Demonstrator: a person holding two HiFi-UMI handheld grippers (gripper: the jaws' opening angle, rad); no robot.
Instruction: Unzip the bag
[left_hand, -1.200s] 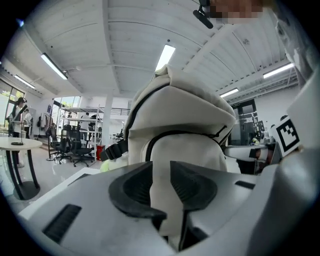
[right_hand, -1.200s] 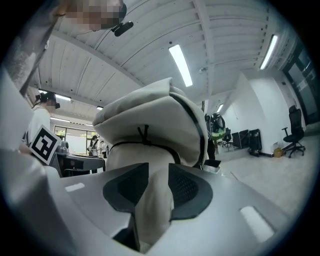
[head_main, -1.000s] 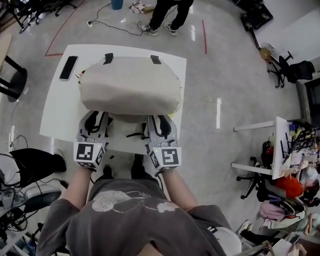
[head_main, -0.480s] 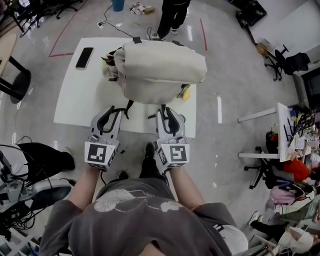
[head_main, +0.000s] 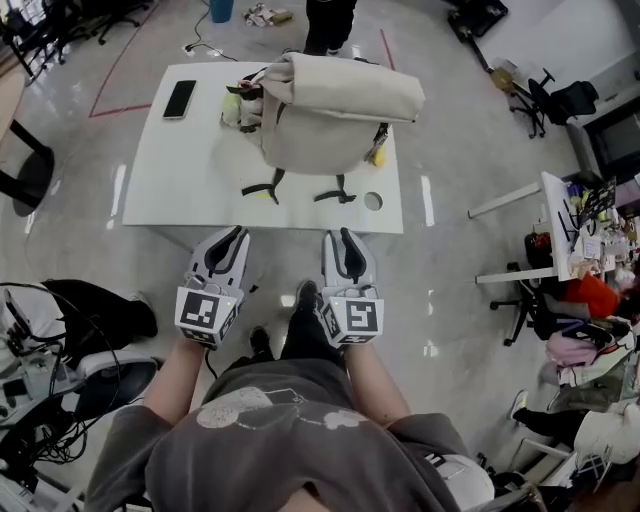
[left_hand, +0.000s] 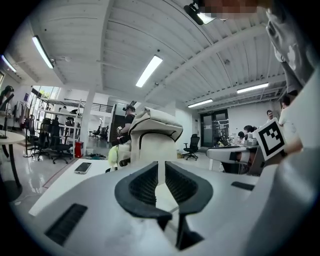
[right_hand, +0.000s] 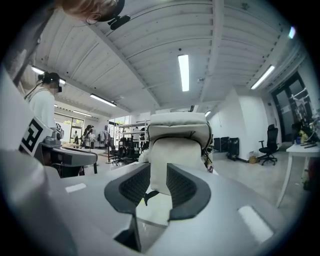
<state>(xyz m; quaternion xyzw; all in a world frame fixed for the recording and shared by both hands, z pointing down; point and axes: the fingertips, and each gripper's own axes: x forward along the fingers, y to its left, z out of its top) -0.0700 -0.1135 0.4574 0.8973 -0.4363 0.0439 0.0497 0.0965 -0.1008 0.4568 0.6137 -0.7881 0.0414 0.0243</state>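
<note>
Back off the counter (head_main: 170, 195) since the earlier frames: left hand-held gripper (head_main: 233, 238) and right hand-held gripper (head_main: 345, 238) now hang short of its near edge, and the bag (head_main: 325, 120), which lay flat at their tips, stands upright farther off.

Left: jaws nearly together, a slit left, nothing in it (just been closing). Right: jaws wider apart, also just closing, empty. Both point level at the bag; judged a step back to find the zip pull.

Bag: far right part of the counter, straps (head_main: 262, 187) trailing on the near side. Zip not made out.

Phone (head_main: 180, 98): far left corner, well apart.
</note>
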